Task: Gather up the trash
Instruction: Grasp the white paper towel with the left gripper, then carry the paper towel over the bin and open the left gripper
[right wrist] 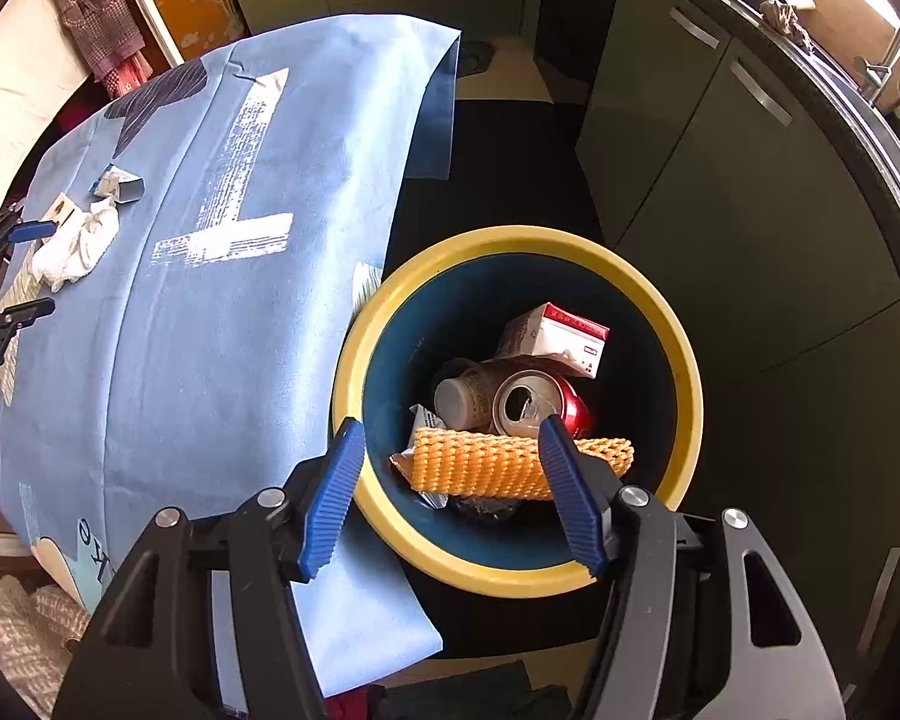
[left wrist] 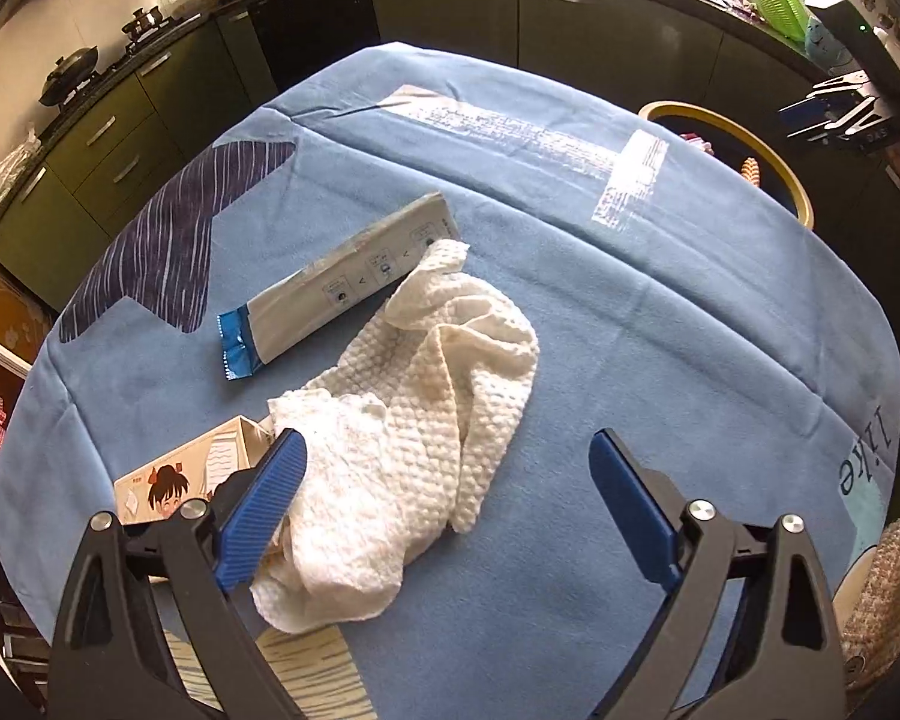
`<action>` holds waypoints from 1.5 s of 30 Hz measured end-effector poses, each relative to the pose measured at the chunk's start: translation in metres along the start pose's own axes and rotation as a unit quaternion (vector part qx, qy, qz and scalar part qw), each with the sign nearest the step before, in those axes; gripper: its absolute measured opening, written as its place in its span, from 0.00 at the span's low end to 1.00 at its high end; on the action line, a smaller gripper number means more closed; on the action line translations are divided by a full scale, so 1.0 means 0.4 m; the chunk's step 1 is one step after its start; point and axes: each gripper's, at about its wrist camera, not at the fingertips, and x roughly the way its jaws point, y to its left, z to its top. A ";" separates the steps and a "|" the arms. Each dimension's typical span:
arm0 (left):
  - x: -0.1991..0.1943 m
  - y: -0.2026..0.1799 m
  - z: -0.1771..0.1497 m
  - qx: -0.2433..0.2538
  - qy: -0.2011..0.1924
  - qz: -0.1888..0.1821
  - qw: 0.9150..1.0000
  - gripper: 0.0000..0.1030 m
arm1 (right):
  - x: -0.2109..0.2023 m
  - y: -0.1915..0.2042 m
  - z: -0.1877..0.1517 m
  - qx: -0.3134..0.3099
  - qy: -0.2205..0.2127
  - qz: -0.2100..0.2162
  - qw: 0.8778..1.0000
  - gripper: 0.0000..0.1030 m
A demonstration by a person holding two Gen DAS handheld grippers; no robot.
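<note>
On the blue tablecloth [left wrist: 660,348] a crumpled white paper towel [left wrist: 426,396] lies beside a silver and blue wrapper [left wrist: 342,282] and a small box with a cartoon girl [left wrist: 174,480]. My left gripper [left wrist: 444,438] hangs open just above the towel, its left finger over the towel's edge and nothing pinched. My right gripper [right wrist: 450,423] stands open over the yellow-rimmed bin [right wrist: 687,360], its fingers empty. Inside the bin lie an orange foam net [right wrist: 486,465], a red can [right wrist: 570,411], a paper cup [right wrist: 462,399] and a carton [right wrist: 558,336].
The bin [left wrist: 795,192] stands on the floor against the table's right edge. Dark green kitchen cabinets [left wrist: 450,18] run behind the table, with pots on a stove [left wrist: 72,81] at the left. A knitted sleeve [left wrist: 888,576] shows at the lower right.
</note>
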 end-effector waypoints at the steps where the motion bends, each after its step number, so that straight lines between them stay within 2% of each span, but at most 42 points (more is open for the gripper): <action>1: 0.008 0.004 0.001 -0.001 0.004 -0.002 1.000 0.85 | -0.001 0.001 -0.001 -0.001 0.000 0.000 1.000 0.58; 8: 0.027 0.028 0.002 -0.028 0.014 -0.016 0.999 0.63 | 0.003 0.020 -0.005 -0.009 0.000 0.009 1.000 0.60; 11: 0.014 0.032 -0.003 -0.035 0.011 -0.020 0.999 0.40 | 0.008 0.026 -0.007 -0.012 0.002 0.011 1.000 0.60; 12: 0.005 0.033 -0.007 -0.038 0.009 -0.024 0.999 0.24 | 0.009 0.027 -0.008 -0.012 0.002 0.012 1.000 0.60; 13: -0.003 0.034 -0.010 -0.041 0.007 -0.029 0.999 0.16 | 0.009 0.029 -0.009 -0.013 0.003 0.012 1.000 0.60; 14: -0.013 0.030 -0.012 -0.040 0.003 -0.030 0.999 0.14 | 0.008 0.030 -0.010 -0.013 0.003 0.011 1.000 0.60; 22: -0.119 -0.041 0.027 -0.017 -0.037 -0.030 0.999 0.11 | -0.015 0.022 -0.016 -0.011 -0.006 0.012 1.000 0.60; 33: -0.238 -0.189 0.237 0.023 -0.083 -0.084 0.993 0.11 | -0.050 -0.036 -0.063 0.011 -0.021 0.015 1.000 0.60; 39: -0.197 -0.353 0.378 0.081 -0.087 -0.119 0.986 0.11 | -0.084 -0.108 -0.102 0.037 -0.028 0.002 0.999 0.60; 45: -0.041 -0.527 0.511 0.131 -0.056 -0.146 0.979 0.11 | -0.132 -0.174 -0.159 0.066 -0.033 -0.014 0.997 0.60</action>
